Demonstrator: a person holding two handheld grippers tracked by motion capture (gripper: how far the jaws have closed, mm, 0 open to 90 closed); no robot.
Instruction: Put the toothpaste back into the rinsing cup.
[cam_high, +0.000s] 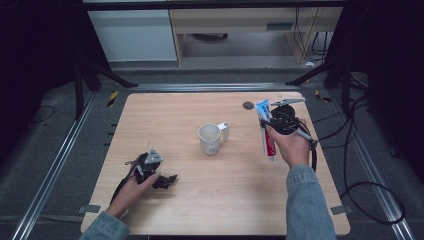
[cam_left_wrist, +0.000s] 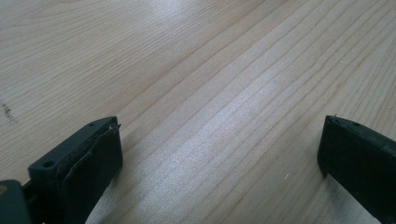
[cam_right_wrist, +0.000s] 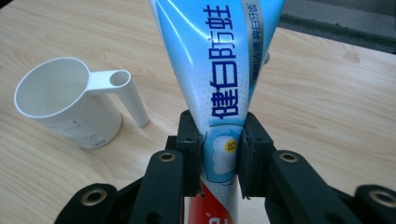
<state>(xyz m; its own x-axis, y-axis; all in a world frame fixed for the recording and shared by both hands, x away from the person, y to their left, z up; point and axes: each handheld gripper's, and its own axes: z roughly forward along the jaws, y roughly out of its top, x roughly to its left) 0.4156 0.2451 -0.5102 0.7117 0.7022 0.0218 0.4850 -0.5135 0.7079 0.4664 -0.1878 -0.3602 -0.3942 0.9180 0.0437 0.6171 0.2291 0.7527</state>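
Observation:
My right gripper is shut on a blue, white and red toothpaste tube, held above the right side of the table with the flat blue end pointing away and the red end toward the hand. A white cup with a tubular handle stands upright at the table's centre, left of the tube. My left gripper rests low at the front left, open, with only bare wood between its jaws.
The wooden table has a small dark round spot near its far edge. Cables trail off the right side. Metal rails and frame legs border the table on the floor.

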